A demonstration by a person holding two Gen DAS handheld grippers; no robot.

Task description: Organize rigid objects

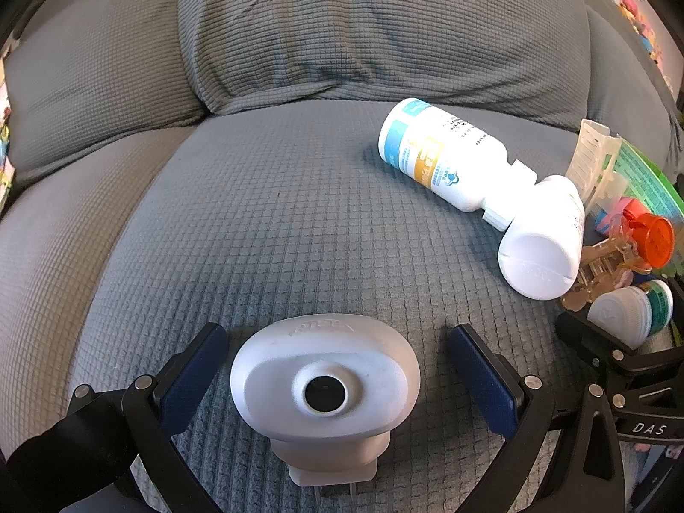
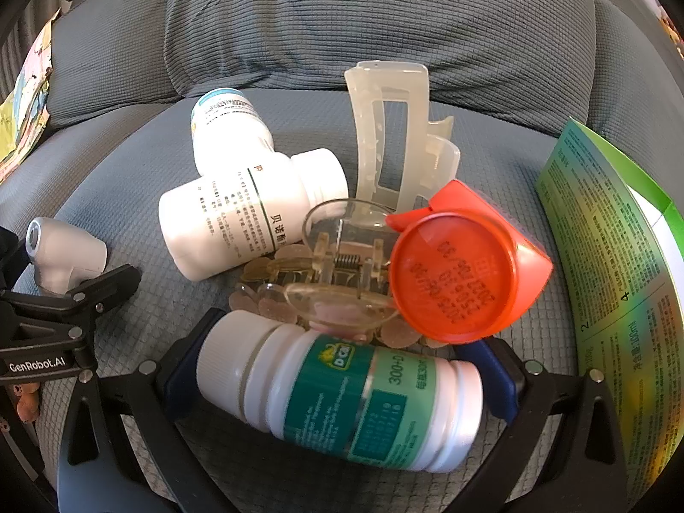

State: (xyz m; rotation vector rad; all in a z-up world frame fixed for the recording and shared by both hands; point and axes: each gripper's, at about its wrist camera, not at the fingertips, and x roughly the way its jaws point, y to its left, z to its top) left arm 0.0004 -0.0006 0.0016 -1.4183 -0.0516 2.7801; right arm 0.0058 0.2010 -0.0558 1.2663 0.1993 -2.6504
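My left gripper is open around a grey thermometer-like device on the grey sofa seat; its blue pads stand apart from the device's sides. The device also shows in the right wrist view. My right gripper straddles a green-labelled white bottle lying on its side, pads at both ends. Ahead lie two white bottles, a clear hair claw, a pale hair claw and an orange-capped item.
A green printed box lies at the right. Sofa back cushions rise behind the seat. The two white bottles lie right of the left gripper. Colourful paper sits at the far left.
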